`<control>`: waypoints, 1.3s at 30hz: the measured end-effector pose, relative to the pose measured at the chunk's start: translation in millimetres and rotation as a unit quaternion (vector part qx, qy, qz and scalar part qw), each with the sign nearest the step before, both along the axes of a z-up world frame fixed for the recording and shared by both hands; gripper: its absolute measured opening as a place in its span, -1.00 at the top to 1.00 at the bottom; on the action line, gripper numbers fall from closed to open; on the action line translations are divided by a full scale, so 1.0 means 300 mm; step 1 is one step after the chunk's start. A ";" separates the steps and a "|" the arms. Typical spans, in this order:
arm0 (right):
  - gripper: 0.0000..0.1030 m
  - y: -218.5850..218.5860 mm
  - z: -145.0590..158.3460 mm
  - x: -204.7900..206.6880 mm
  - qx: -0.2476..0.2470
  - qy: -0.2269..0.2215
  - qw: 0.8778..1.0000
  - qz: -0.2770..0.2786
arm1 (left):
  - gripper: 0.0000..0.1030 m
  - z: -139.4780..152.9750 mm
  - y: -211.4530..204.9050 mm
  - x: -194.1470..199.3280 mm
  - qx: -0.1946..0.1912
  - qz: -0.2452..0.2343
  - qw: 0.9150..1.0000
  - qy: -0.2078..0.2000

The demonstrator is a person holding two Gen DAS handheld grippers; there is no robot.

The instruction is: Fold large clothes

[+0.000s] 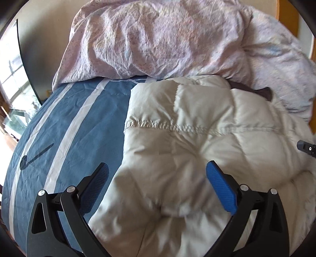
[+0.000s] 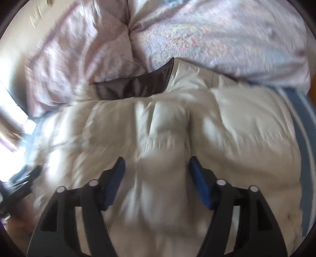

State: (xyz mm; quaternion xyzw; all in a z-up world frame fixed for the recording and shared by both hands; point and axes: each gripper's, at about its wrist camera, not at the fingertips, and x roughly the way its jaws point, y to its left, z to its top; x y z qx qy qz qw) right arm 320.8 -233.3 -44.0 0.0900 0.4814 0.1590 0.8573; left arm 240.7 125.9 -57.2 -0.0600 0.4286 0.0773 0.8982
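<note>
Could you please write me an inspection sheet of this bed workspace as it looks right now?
Surface: bed with a blue sheet with white stripes.
Job's things: cream puffy jacket lying bunched on the sheet, dark lining showing at its far edge.
Clutter: crumpled pinkish duvet heaped behind the jacket.
Grippers: left gripper open above the jacket; right gripper open above it, view blurred.
Cables: nothing seen.
Surroundings: window at left, wooden frame.

Daylight glares in from the left edge of both fisheye views, blowing out there. The right wrist view is smeared with motion blur; edges bend and darken.
</note>
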 end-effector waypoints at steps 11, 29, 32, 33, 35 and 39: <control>-0.82 -0.623 0.014 -0.468 0.065 0.033 0.994 -0.081 | -0.95 0.049 0.189 -0.417 -0.103 -0.062 0.993 -0.005; -0.43 -0.808 -0.187 -0.709 0.179 0.125 0.972 -0.083 | -0.56 -0.127 0.293 -0.637 -0.324 -0.048 0.945 0.022; -0.39 -0.797 -0.189 -0.712 0.182 0.127 0.972 -0.072 | -0.50 -0.137 0.275 -0.651 -0.342 -0.059 0.937 0.024; -0.38 -0.793 -0.191 -0.715 0.185 0.128 0.972 -0.068 | -0.50 -0.139 0.271 -0.656 -0.347 -0.061 0.936 0.023; -0.36 -0.787 -0.196 -0.720 0.194 0.133 0.970 -0.053 | -0.49 -0.146 0.264 -0.668 -0.362 -0.065 0.930 0.020; -0.35 -0.748 -0.197 -0.739 0.190 0.140 0.972 -0.014 | -0.35 -0.160 0.255 -0.701 -0.394 -0.068 0.916 0.018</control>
